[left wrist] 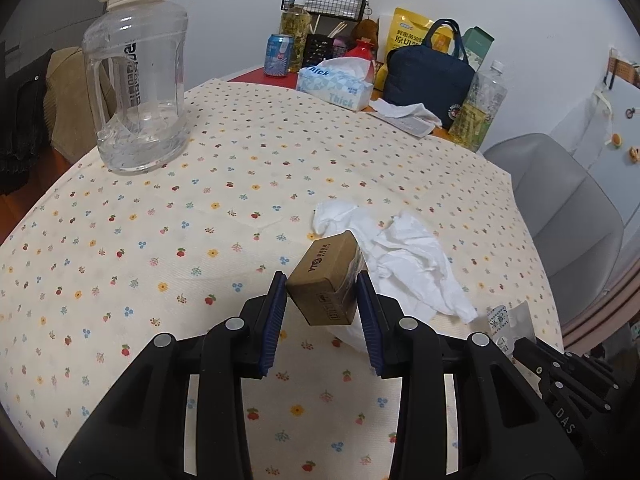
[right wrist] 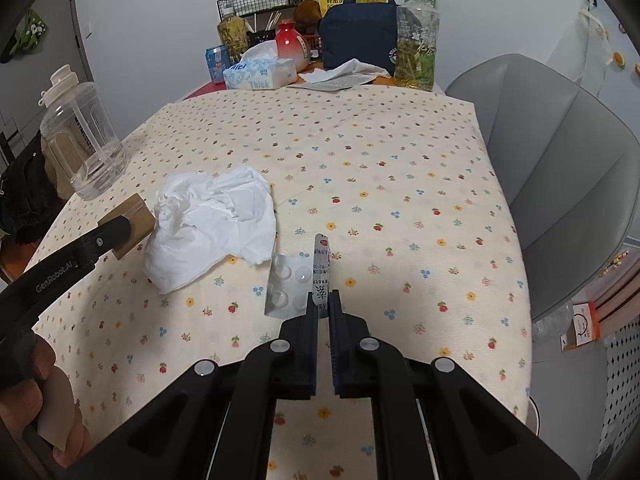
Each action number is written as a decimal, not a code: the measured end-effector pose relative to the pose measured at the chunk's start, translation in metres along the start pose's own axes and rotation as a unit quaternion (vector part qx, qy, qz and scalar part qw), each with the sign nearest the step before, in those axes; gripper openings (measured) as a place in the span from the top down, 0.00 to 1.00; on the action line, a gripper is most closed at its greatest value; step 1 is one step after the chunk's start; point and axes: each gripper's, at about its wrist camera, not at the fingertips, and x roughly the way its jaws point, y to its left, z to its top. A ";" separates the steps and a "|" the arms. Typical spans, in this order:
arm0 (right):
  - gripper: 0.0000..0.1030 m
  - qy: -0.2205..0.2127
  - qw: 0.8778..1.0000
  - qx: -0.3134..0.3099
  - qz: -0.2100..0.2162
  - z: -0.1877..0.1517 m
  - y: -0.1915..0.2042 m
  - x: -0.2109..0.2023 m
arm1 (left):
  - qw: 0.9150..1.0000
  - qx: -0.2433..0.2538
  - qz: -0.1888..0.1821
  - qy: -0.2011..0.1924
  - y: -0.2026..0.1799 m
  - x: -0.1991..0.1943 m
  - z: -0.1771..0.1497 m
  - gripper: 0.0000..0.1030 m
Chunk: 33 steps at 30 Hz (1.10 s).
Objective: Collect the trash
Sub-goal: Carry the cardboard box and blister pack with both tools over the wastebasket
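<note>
With the left gripper (left wrist: 322, 300) clamping a small brown cardboard box (left wrist: 326, 280) and the right gripper (right wrist: 323, 312) pinching a silvery blister pack (right wrist: 316, 276), both lifted above the floral tablecloth (right wrist: 400, 184), pickup looks complete; carrying to a bin likely follows, leaving the crumpled white tissue (right wrist: 212, 224).

White wall (right wrist: 168, 40), floral tablecloth (right wrist: 360, 152), grey chair (right wrist: 560, 168) beside table
</note>
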 end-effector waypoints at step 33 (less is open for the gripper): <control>0.94 -0.060 0.991 0.095 -0.076 -0.057 -0.111 -0.114 | 0.989 0.105 -0.101 -0.006 -0.141 -0.050 -0.034 0.66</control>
